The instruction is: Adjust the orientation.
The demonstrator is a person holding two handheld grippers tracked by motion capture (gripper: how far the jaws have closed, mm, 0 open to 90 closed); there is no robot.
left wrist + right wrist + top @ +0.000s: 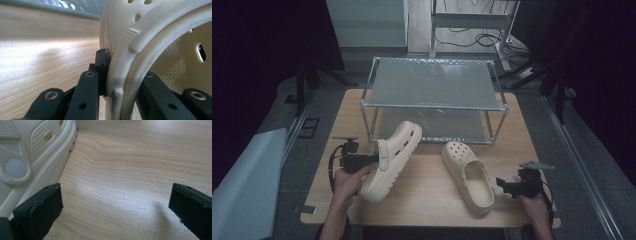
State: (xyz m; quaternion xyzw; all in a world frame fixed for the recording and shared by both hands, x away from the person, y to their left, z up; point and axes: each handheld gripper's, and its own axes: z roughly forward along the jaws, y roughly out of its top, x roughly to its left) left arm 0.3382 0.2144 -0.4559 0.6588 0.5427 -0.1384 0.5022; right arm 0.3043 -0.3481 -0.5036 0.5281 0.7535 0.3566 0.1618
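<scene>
high view: left gripper [373,159] clamped on heel rim of cream foam clog [392,159], lower left, toe towards metal-framed rack [434,102] | left gripper view: jaws pinch the clog [140,55] wall above wooden bench [45,57] | right gripper view: right gripper [116,207] jaws apart, empty; second cream clog [32,152] upper left, just beside it

- My left claw [110,82] is seen close up, its two black jaws rising from the bottom edge.
- The jaws are clamped on the rim of a cream foam clog [140,50], one jaw outside the wall and one inside the opening.
- The clog takes up the right half, its ribbed rim curving overhead, with oval vent holes near the top.
- A pale wooden surface [37,50] stretches away on the left.
- A grey sheet [62,6] runs along the top edge beyond it.
</scene>
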